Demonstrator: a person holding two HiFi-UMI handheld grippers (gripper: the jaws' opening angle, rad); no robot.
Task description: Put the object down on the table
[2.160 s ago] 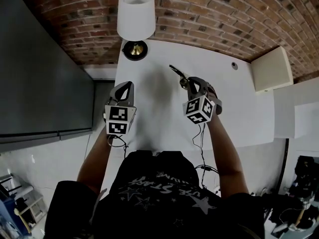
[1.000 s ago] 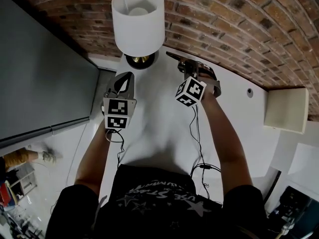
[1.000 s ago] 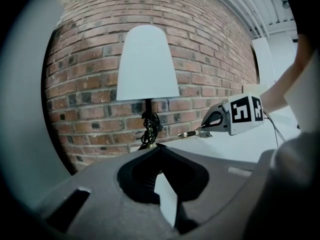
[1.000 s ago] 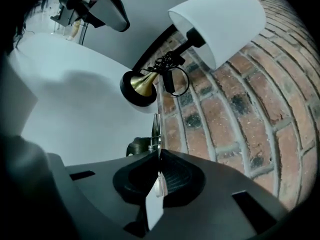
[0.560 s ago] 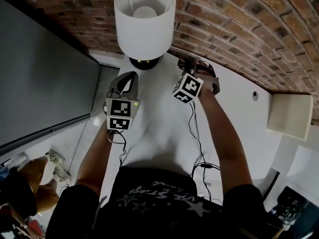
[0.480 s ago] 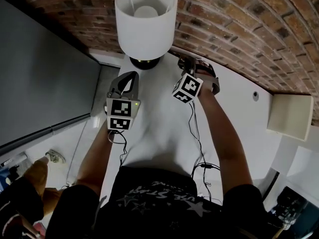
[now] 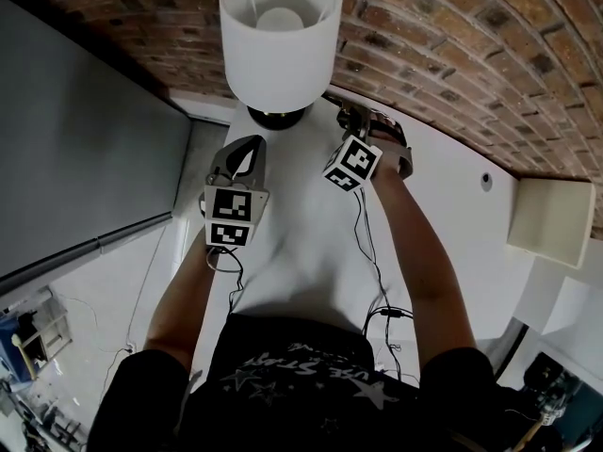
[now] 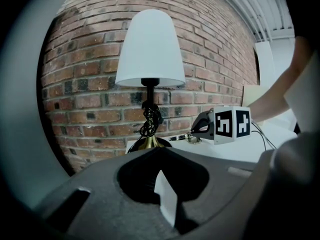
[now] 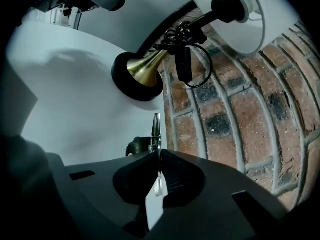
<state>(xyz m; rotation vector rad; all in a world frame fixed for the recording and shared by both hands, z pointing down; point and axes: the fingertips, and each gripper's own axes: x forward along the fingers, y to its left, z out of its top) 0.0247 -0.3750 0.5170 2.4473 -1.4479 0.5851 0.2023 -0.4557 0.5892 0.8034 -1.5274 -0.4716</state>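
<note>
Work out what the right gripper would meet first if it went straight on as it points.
Most likely the table, near its edge by the brick wall; the right gripper, shut on a thin metal object, slants down there. The lamp base lies aside.

We see a white lampshade (image 7: 280, 40) over a brass base (image 9: 145, 65), a red-brown brick wall (image 7: 452, 55), a white table (image 7: 443, 215), and marker cubes (image 7: 352, 164) patterned in black-and-white squares.
</note>
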